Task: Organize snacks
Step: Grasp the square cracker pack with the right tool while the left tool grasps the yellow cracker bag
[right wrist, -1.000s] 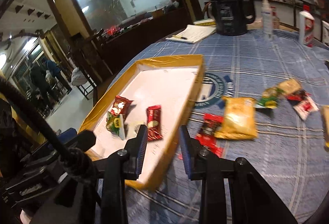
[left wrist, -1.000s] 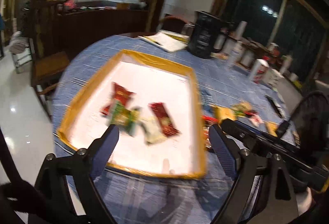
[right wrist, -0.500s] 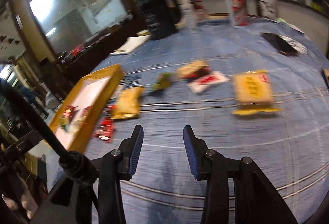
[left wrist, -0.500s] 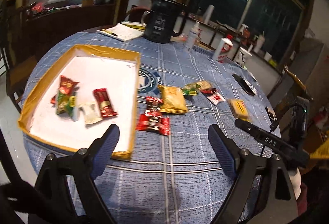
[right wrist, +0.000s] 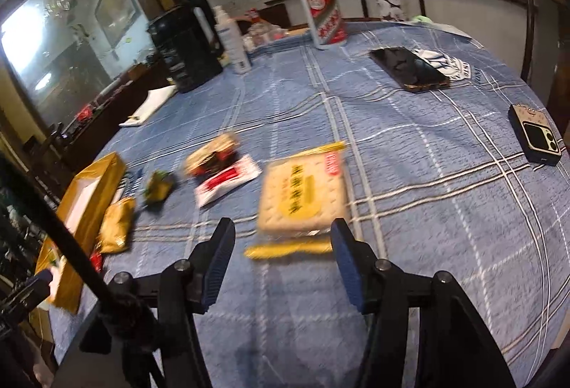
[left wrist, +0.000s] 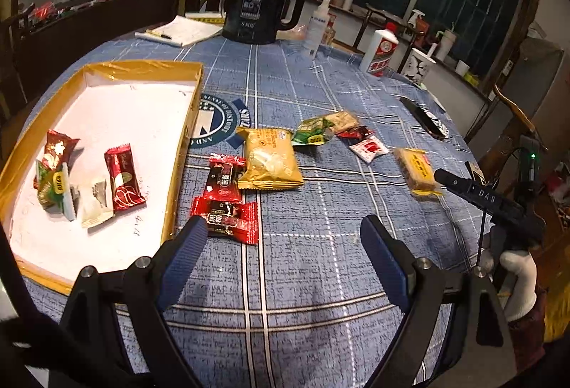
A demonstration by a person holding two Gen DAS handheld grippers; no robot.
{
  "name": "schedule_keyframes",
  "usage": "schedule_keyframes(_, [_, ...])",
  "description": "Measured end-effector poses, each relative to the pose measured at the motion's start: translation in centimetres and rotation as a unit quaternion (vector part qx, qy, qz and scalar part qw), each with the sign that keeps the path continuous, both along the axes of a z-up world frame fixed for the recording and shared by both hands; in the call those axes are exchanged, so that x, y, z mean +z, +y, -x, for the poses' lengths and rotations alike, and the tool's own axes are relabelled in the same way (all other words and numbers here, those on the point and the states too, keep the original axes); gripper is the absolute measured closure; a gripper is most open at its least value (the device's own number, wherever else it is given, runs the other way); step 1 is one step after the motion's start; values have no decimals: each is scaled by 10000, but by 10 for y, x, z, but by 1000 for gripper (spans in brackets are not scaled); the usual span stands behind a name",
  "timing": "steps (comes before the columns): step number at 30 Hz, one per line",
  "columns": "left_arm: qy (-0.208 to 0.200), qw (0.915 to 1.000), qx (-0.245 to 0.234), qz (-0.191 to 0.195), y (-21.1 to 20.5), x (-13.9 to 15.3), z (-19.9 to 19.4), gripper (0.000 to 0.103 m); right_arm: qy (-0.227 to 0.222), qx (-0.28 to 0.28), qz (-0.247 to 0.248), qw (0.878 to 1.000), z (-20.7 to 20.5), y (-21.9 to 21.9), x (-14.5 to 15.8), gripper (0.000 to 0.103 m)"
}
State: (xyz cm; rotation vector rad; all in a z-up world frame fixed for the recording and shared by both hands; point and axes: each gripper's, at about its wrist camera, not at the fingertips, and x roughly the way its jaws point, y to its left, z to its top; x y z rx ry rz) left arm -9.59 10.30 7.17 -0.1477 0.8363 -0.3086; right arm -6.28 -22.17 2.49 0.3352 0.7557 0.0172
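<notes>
Left wrist view. Left gripper: jaws spread wide, nothing between them, bare blue checked tablecloth beneath. Landmark — the gold-edged tray, its near-left corner cut off by the gripper frame. Inside the tray: a red wrapped sweet, a pale wrapper, and a red-and-green pile whose separate items cannot be told apart. Just outside the tray's right wall: two red packets, the nearer partly hidden behind the left finger. Further right of the tray: yellow snack bag, green packet, small red-and-white sachet, cracker pack. Black kettle beyond the tray.

Right wrist view — blurred. Right gripper: jaws have just been opening and stand apart, gripping nothing; the cracker pack lies just beyond the tips, untouched. The tray sits far left, half hidden by a cable. Open cloth lies right of the pack, up to a phone and a small camera-like device by the table edge.
</notes>
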Motion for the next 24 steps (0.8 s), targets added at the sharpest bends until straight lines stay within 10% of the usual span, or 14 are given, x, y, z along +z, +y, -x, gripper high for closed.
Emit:
schedule_keyframes(9, [108, 9999, 50, 15, -3, -2, -28, 15, 359, -22, 168, 9992, -34, -2, -12, 35])
schedule_keyframes(24, [651, 9911, -196, -1146, -45, -35, -126, 15, 659, 62, 385, 9971, -60, 8, -19, 28])
